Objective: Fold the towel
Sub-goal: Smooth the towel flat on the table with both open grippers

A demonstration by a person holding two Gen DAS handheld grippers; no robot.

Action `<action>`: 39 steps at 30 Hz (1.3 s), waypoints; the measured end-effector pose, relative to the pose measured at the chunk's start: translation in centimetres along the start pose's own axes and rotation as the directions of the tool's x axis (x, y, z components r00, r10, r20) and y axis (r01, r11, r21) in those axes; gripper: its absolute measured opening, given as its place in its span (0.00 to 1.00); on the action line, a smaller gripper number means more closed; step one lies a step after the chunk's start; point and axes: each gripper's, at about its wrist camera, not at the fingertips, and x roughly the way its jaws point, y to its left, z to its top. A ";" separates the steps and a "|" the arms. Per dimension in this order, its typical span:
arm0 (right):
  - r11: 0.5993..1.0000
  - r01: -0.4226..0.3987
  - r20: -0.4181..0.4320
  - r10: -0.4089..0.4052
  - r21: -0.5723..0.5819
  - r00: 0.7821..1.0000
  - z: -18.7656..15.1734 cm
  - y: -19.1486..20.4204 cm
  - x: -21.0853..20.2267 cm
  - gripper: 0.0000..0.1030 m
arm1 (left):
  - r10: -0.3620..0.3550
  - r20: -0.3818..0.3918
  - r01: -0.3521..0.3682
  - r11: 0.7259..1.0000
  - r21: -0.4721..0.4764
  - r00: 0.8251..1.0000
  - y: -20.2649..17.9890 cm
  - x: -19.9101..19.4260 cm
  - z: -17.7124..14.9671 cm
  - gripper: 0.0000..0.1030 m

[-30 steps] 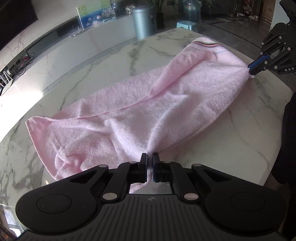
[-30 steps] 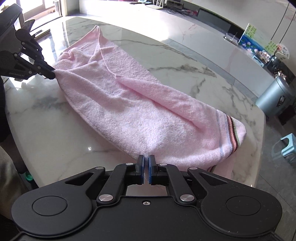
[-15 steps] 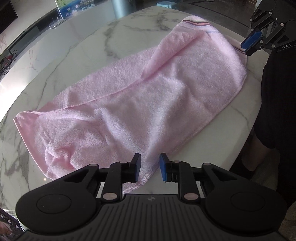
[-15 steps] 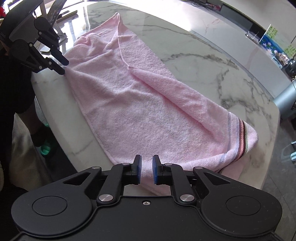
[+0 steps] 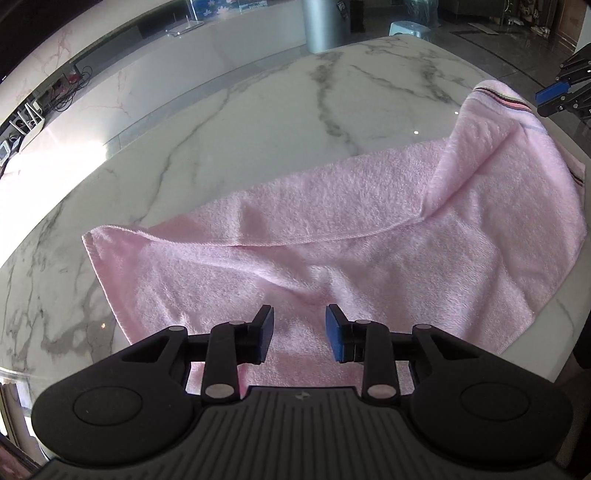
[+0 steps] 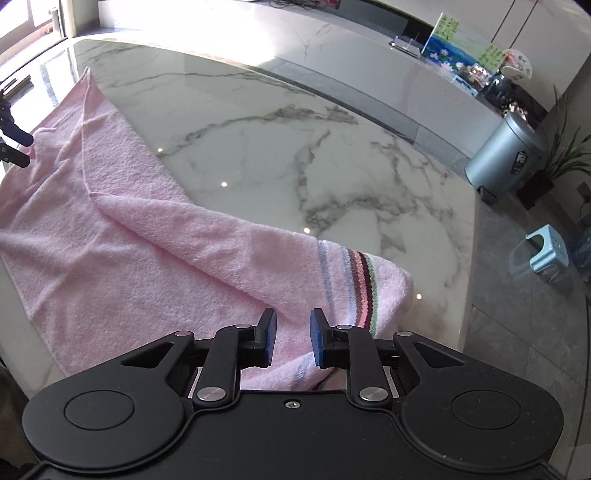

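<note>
- Left wrist view: the left gripper (image 5: 299,334) points steeply down over the near end of the towel (image 5: 332,258).
- Its 2 fingers (image 5: 338,338) stand apart; pink cloth shows in the gap below them, and neither blue pad presses on it.
- The towel lies on the marble worktop (image 5: 240,122), folded lengthwise, with a hemmed edge running across its upper layer and a raised ridge toward the striped far end.
- The right gripper (image 5: 554,96) appears at the upper right edge, just beside the striped end of the towel; from this view its finger state cannot be told.
- A grey cylindrical bin (image 5: 325,22) stands on the floor beyond the worktop; its contents are not visible.

- Right wrist view: the right gripper (image 6: 293,339) points steeply down over the striped end of the towel (image 6: 110,266).
- Its 2 fingers (image 6: 317,343) are parting; cloth lies below the gap, and the pads do not clamp it.
- The towel runs from the striped end up to the left, near the worktop (image 6: 295,155) edge.
- The tips of the left gripper (image 6: 14,147) show at the left edge, just beside the far end of the towel.
- The grey bin (image 6: 506,158) stands with its lid shut; a small blue stool (image 6: 546,254) sits on the floor.
</note>
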 end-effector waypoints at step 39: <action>0.941 0.291 -0.274 -0.238 0.173 0.932 -0.2 -8.0 8.7 0.18 | 0.024 -0.127 -0.034 0.996 -0.078 0.992 4.5 3.3 0.8 0.29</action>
